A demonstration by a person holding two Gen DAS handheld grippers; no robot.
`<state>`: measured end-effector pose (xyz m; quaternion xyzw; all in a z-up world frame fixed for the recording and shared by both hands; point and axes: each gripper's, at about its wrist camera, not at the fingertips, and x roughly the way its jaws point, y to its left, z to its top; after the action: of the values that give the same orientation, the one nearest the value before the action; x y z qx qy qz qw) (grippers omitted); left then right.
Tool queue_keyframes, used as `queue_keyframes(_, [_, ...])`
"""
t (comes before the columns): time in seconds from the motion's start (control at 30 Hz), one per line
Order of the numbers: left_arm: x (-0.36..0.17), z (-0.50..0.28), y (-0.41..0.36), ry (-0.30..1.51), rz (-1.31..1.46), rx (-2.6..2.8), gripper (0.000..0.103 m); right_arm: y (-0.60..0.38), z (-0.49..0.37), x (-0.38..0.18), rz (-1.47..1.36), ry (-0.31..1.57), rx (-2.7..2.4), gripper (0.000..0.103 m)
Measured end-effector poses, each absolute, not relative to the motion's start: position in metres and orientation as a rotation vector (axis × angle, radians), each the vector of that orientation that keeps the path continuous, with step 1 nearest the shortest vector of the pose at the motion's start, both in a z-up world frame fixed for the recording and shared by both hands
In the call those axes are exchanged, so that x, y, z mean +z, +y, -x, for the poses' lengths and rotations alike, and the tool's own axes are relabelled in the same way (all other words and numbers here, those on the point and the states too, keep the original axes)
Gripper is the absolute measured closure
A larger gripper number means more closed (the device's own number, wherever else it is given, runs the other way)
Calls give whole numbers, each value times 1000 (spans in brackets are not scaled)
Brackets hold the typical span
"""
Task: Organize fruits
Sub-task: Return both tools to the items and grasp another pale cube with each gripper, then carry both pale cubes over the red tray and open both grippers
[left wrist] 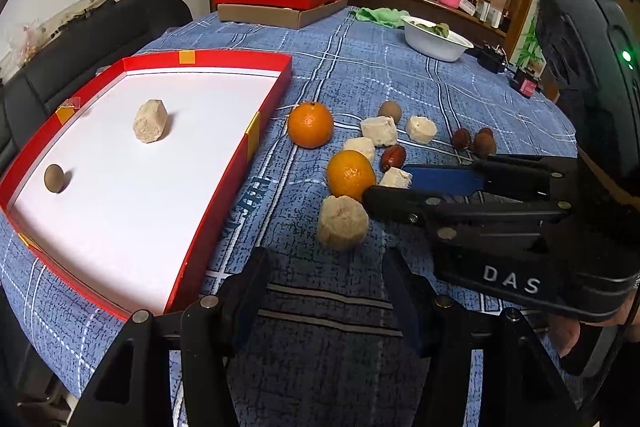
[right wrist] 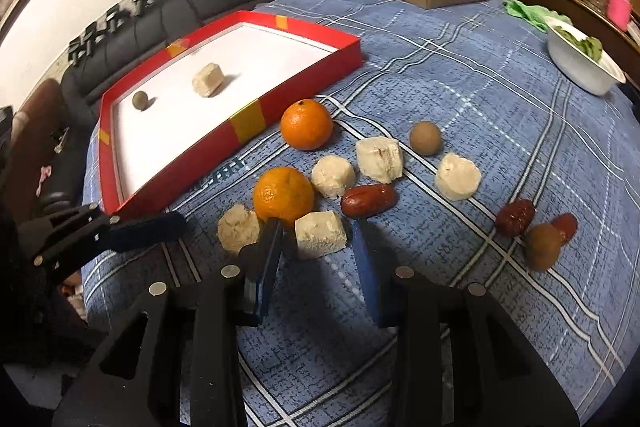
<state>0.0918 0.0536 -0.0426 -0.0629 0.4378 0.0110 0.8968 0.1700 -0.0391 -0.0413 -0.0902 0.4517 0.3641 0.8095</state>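
Over on the left sits the red tray (right wrist: 304, 27), white floor, already holding one small brown round fruit (right wrist: 140, 100) and one pale peeled chunk (right wrist: 207, 79) — set well apart, which reads as separate spots for each kind. The left gripper (left wrist: 326, 291) hovers low over the blue plaid tablecloth (left wrist: 400, 75) just beside the tray's near corner, jaws parted wide, nothing between them; it looks parked, waiting its turn.

Moving right, the unsorted pile: two oranges (right wrist: 283, 193), more pale chunks, red dates (right wrist: 369, 200), brown round fruits, all loose on the cloth.

And here's the action: the right gripper (right wrist: 318, 247) reaches in, jaws spread about a chunk's width, straddling the nearest pale chunk (right wrist: 320, 234). The left finger (right wrist: 266, 255) is wedged between that chunk and its neighbour, just under the near orange. Not clamped yet, I'd judge; a gap shows on the right side.
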Motion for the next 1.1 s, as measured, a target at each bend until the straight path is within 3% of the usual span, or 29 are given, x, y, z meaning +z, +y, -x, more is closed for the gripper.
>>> queue_keyframes(0.13, [-43, -92, 52, 904, 123, 26, 47, -36, -171, -42, 227, 953, 834, 67])
queue_keyframes(0.17, [-43, -93, 52, 904, 123, 27, 47, -35, -171, -42, 235, 951, 844, 74])
queue_keyframes(0.27, [-43, -94, 49, 903, 116, 16, 47, -36, -167, -42, 241, 946, 854, 79])
queue_keyframes(0.5, [-44, -109, 42, 888, 119, 15, 47, -63, -167, -35, 185, 929, 793, 79])
queue_keyframes(0.63, [-47, -119, 40, 899, 82, 91, 75, -82, -169, -30, 139, 912, 747, 79])
queue_keyframes(1.1, [-36, -95, 36, 860, 116, 44, 76, -103, -151, -22, 77, 885, 703, 79])
